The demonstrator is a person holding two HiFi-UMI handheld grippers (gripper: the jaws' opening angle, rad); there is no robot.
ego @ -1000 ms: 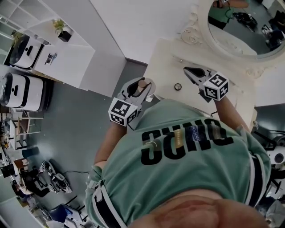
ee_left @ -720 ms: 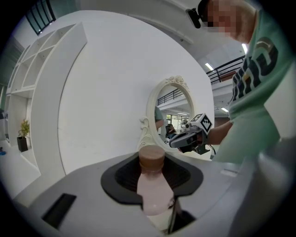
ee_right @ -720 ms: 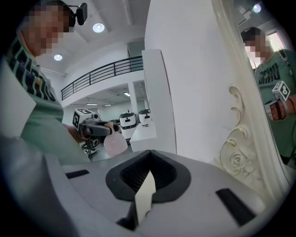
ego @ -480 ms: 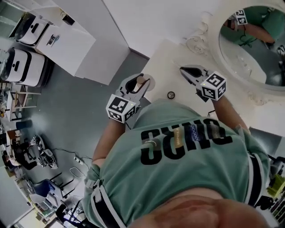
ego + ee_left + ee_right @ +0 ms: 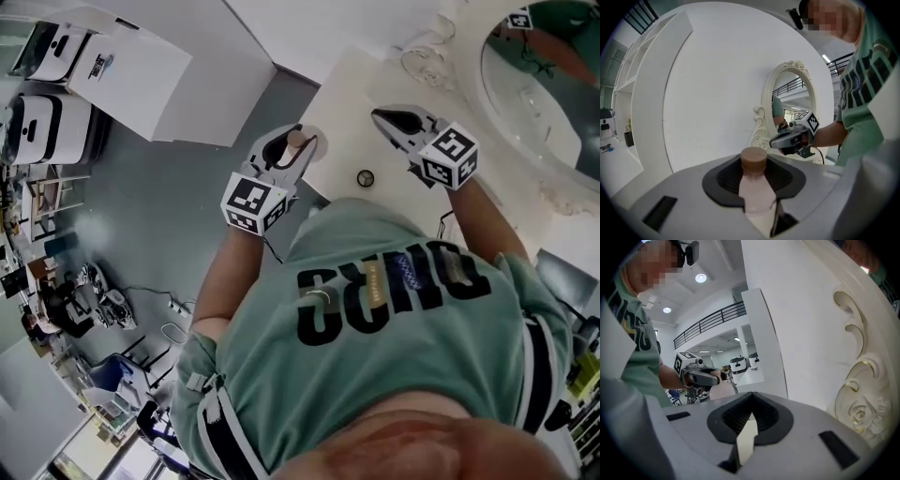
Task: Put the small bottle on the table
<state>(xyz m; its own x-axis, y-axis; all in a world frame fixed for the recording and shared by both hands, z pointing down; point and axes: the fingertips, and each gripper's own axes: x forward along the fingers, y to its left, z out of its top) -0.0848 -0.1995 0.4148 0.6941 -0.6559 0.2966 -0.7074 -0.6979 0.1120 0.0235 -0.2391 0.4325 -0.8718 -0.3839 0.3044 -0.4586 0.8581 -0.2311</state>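
The white bench (image 5: pixel 347 103) carries a small dark round object (image 5: pixel 366 177) by its near edge and an ornate white-framed mirror (image 5: pixel 553 84) at far right.

Large dark lettering on green shirt (image 5: pixel 394 291), upside down, not legible; small logo on white cabinet (image 5: pixel 141 89) unreadable.

A white wall (image 5: pixel 309 28) is seen left of the ornate mirror (image 5: pixel 544 103); further left, a white cabinet (image 5: pixel 127 75) and grey floor (image 5: pixel 178 234).

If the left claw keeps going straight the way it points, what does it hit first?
Likely the white wall, just left of the mirror frame. Nothing nearer shows in that line, though depth is unclear.
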